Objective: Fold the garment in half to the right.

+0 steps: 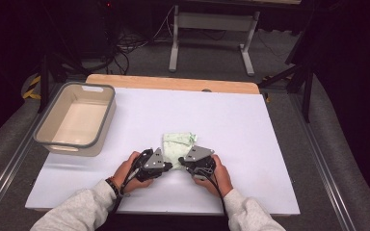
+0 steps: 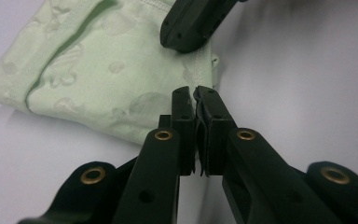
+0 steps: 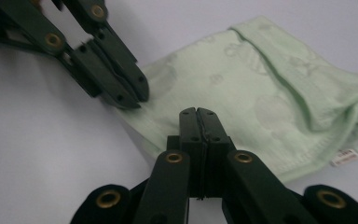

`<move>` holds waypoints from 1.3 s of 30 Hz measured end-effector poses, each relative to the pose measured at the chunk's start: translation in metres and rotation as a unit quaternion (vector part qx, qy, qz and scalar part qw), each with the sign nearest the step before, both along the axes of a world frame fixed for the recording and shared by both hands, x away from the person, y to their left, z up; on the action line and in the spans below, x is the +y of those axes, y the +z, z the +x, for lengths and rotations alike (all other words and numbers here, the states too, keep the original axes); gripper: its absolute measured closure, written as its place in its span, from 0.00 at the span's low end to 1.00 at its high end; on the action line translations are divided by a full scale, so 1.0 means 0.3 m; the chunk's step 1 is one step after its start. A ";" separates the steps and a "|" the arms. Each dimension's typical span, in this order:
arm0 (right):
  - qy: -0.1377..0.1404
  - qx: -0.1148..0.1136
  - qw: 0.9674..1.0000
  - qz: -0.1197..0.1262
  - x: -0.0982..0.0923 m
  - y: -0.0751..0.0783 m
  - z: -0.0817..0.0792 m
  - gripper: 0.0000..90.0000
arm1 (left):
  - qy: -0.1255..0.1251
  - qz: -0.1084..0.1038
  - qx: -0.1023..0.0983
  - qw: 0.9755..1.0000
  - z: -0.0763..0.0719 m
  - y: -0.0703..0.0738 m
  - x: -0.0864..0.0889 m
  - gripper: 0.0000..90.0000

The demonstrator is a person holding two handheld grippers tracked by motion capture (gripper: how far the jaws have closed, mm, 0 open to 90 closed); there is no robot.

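A folded pale green cloth with a faint woven pattern lies on the white table near the front middle. My left gripper and right gripper meet tip to tip at its near edge. In the left gripper view the left gripper has its jaws together at the cloth's near corner, with the right gripper pressing on the hem just beyond. In the right gripper view the right gripper is shut with its tips over the cloth. The left gripper, also shut, touches the cloth's left corner. No fabric shows between either pair of jaws.
A grey-rimmed beige bin stands at the table's left, apart from the cloth. A white label sticks out of the cloth's far-right corner. A wooden strip edges the table's far side, with a metal frame and cables on the floor behind.
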State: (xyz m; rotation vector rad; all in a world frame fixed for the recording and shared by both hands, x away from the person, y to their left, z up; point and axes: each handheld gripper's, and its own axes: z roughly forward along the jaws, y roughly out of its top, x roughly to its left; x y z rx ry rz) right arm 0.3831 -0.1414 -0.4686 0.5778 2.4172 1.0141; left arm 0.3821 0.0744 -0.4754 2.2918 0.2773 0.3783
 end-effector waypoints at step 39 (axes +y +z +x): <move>-0.046 -0.055 0.994 0.077 -0.118 0.087 0.003 0.91 | 0.028 -0.034 -0.063 0.997 0.011 0.091 0.124 0.79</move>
